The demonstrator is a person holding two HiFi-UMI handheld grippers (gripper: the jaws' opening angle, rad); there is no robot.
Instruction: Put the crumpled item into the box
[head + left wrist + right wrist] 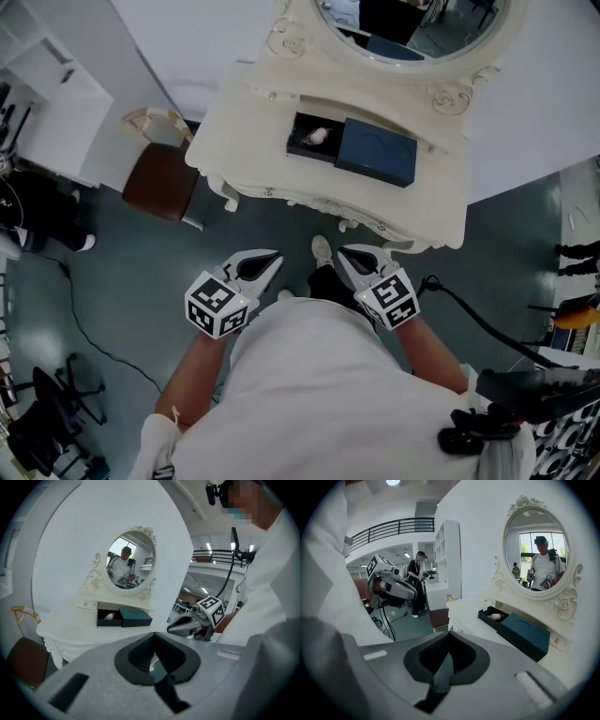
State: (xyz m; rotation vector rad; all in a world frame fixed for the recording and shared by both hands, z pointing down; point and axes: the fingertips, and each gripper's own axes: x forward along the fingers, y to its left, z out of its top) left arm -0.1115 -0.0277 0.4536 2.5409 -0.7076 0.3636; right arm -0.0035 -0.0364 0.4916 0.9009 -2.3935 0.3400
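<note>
crumpled item (318,137): inside box (298,148), upper centre of frame
left gripper (270,258): jaws together, empty
right gripper (347,255): jaws together, empty
task: looks done, nothing left

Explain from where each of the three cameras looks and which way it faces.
Head view: on the person's head, facing steeply down at the dressing table and box; the white shirt, left gripper and right gripper show.
Left gripper view: on the left gripper, facing along its shut jaws towards table and mirror; the right gripper and shirt show at right.
Right gripper view: on the right gripper, jaws shut, table and mirror at right; the left gripper shows at left.
Shared: all show the crumpled item inside the box.
</note>
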